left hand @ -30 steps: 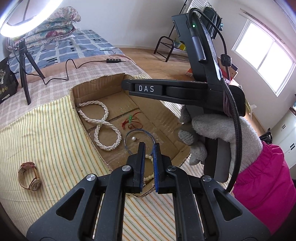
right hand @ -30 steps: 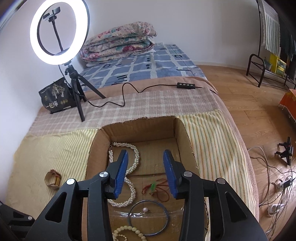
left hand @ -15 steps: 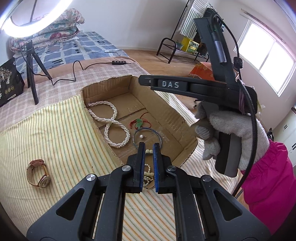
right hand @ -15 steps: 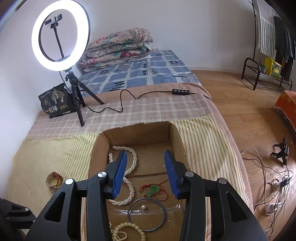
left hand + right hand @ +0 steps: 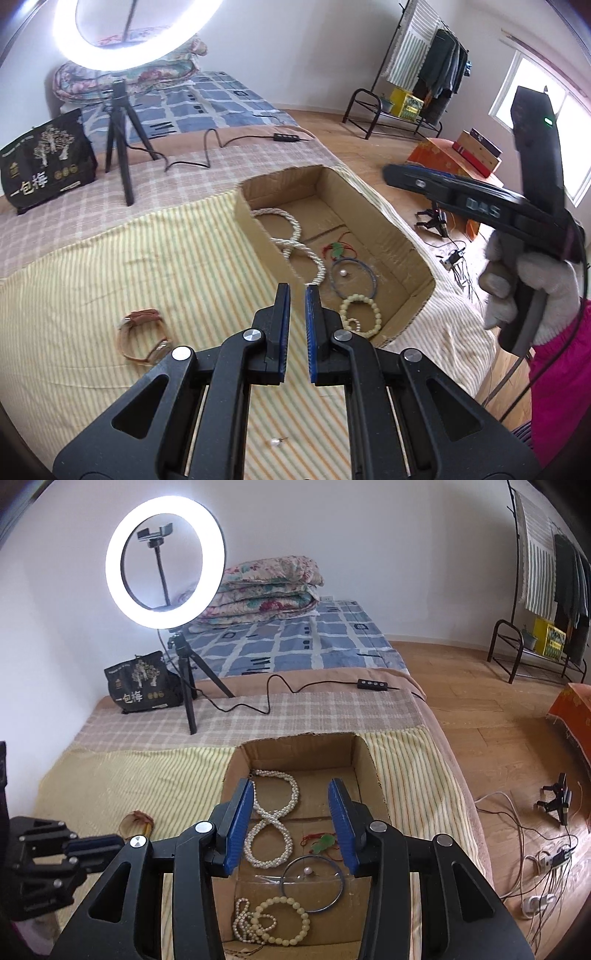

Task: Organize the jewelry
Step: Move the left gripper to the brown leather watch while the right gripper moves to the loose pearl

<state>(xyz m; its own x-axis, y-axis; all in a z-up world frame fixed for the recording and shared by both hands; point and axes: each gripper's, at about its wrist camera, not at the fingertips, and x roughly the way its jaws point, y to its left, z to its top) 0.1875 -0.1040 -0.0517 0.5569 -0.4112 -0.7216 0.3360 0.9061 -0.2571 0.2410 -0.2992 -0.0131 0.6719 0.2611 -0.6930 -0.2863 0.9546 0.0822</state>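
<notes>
A: Nearest us, a loose pearl stud [image 5: 275, 441] lies on the striped cloth [image 5: 110, 266] under our left gripper [image 5: 297, 295]; the brown watch [image 5: 142, 334] sits just left of it.

B: Beyond, the cardboard box [image 5: 364, 760] on the bed holds the pearl necklace [image 5: 271, 823], blue bangle [image 5: 312, 882] and bead bracelet [image 5: 284, 919]; the ring light [image 5: 164, 561] stands behind.

A: Our left jaws are closed on nothing. Our right gripper [image 5: 291, 825] hangs half-open above the box, empty.

Both cameras look down along their fingers at the bed from near; both views share the cardboard box [image 5: 388, 236] [image 5: 369, 771].
</notes>
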